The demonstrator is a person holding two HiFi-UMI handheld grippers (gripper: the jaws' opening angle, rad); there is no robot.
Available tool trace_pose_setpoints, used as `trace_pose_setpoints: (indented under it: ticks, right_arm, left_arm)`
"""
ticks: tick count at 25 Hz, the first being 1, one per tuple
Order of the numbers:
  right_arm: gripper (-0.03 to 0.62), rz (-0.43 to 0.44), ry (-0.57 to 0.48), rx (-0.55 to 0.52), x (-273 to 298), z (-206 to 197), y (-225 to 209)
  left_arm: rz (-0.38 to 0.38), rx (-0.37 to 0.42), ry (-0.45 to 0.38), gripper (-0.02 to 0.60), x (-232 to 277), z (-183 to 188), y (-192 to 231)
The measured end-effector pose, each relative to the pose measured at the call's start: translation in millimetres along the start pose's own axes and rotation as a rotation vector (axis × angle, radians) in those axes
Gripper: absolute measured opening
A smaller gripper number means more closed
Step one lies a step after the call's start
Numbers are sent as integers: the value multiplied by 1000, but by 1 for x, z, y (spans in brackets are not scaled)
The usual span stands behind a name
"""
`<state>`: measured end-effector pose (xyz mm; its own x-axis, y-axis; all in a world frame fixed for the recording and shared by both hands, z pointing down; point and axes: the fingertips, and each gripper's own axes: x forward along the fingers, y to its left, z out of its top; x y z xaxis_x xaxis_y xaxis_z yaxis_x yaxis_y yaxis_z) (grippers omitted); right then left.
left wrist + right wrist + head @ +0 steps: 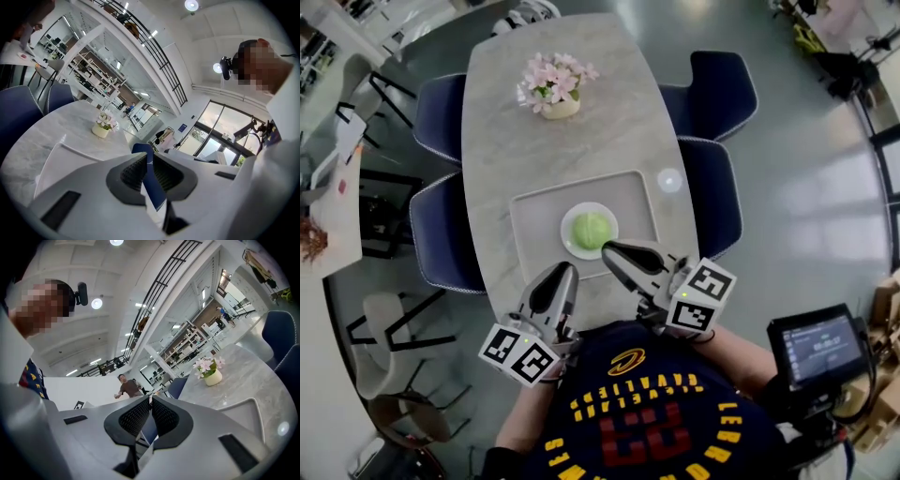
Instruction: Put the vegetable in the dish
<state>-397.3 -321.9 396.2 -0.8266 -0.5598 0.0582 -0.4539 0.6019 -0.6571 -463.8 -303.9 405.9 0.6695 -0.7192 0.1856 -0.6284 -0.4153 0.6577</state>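
Note:
A round green vegetable [592, 230] lies in the white dish [569, 243] on a grey tray [534, 220] on the marble table. My right gripper [607, 248] hovers over the table's near edge, its tip just beside the dish's near rim, jaws shut and empty. My left gripper [564, 268] sits lower left of the dish, near the tray's front edge, also shut with nothing in it. In the left gripper view the left gripper [149, 155] points up over the table. The right gripper [151, 399] is tilted up likewise. Neither gripper view shows the dish.
A pot of pink flowers [555, 86] stands at the table's far end. A small white round object [669, 180] lies right of the tray. Dark blue chairs [717, 94] line both sides. A screen device [817, 349] is at lower right.

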Motion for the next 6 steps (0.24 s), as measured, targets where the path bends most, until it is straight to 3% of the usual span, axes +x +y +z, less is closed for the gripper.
trace_pose_setpoints:
  ticks: [6]
  right_arm:
    - [25,-8,-2,3,5,0,-4]
  left_arm:
    - [-6,1,3,41,3,3,4]
